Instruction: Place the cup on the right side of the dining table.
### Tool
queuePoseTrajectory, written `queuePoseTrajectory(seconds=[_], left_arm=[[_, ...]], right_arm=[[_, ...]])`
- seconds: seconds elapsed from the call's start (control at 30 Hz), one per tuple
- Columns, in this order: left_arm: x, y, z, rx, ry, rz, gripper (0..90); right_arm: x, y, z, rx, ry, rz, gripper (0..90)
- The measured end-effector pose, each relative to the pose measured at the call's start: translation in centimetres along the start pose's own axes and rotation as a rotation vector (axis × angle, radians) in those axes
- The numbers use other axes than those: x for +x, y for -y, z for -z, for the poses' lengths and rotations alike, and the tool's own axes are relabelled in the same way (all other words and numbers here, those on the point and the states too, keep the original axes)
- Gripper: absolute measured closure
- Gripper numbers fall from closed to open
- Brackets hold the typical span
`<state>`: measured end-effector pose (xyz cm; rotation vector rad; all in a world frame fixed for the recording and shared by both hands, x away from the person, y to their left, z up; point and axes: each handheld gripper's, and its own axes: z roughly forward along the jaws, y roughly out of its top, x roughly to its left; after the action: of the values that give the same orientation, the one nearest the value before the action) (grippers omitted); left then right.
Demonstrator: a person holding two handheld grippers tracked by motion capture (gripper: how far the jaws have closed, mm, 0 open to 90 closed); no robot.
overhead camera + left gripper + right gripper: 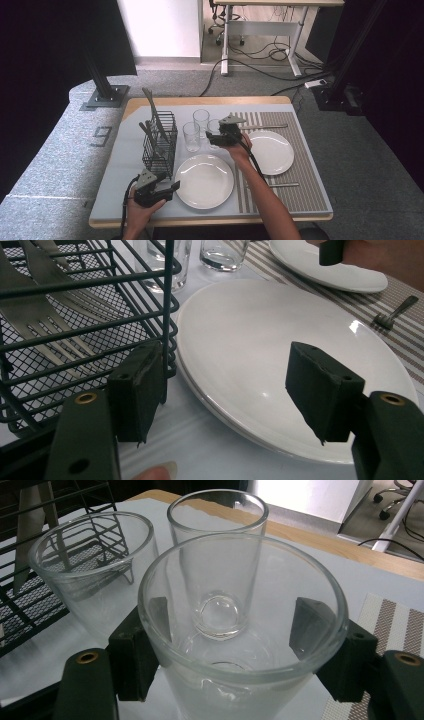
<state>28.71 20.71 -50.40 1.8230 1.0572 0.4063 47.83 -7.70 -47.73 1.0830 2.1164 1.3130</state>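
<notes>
My right gripper [211,138] [230,622] reaches left from the placemat and is open, one jaw on each side of a clear glass [215,130] [240,680] that stands on the table. I cannot tell whether the pads touch its wall. Two more glasses [90,565] [220,535] stand just beyond it. My left gripper [167,192] [227,385] hovers open and holds nothing, low at the front left, between the wire cutlery basket [160,145] [75,330] and the near white plate [205,180] [260,325].
Forks [45,325] and a knife stand in the basket. A second white plate [272,152] lies on the striped placemat [300,195], with a fork [282,185] [395,312] near the mat's front and a knife [270,126] at its back. The table's front edge is just behind my left hand.
</notes>
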Motion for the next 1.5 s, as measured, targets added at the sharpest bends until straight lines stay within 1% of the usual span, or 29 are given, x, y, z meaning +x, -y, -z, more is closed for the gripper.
queuePoseTrajectory(seconds=[0.63,1.0,1.5], left_arm=[[-0.2,0.0,-0.2,0.004,0.005,-0.003,31.8],[-0.2,0.0,-0.2,0.003,0.004,-0.003,31.7],[-0.2,0.0,-0.2,0.005,0.004,-0.001,31.7]], right_arm=[[-1.3,-0.6,1.7,-0.007,0.022,-0.004,29.1],[-1.7,-0.6,1.9,-0.003,0.025,-0.004,29.1],[-2.9,-0.3,2.0,0.006,0.063,-0.027,29.1]])
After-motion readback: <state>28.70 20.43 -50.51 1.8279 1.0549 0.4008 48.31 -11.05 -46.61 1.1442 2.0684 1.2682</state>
